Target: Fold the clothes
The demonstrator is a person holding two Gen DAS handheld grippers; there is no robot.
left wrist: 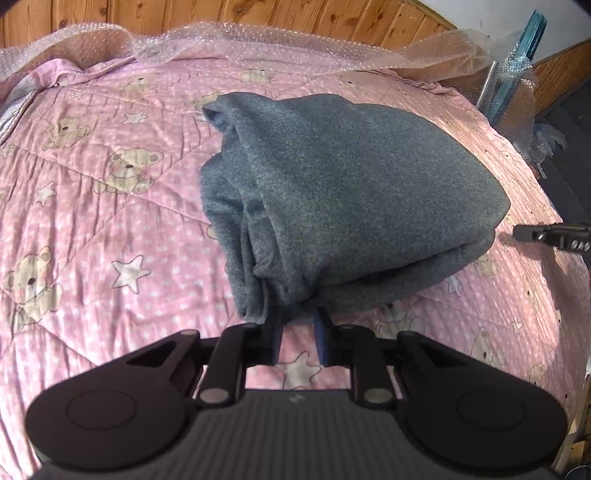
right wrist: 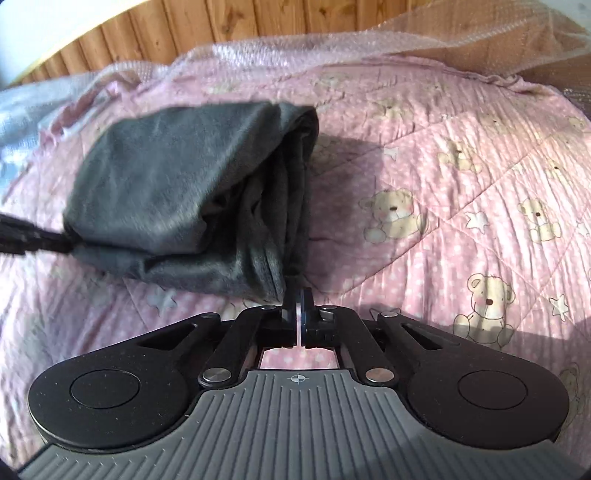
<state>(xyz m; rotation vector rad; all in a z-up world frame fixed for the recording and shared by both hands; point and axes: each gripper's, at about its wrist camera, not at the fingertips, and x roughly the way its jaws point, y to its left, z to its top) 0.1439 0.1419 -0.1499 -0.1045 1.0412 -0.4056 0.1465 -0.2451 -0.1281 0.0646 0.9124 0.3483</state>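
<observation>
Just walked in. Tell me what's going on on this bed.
A person is folding clothes with a hand-held gripper in each hand. A grey garment lies folded into a thick bundle on the pink quilt. The left gripper pinches its near corner; the right gripper is shut on the other near corner.

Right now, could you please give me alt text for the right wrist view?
The right gripper pinches the near corner of a folded grey garment lying on a pink teddy-bear quilt. The left gripper meets the garment's left edge; wood panelling stands behind.
</observation>
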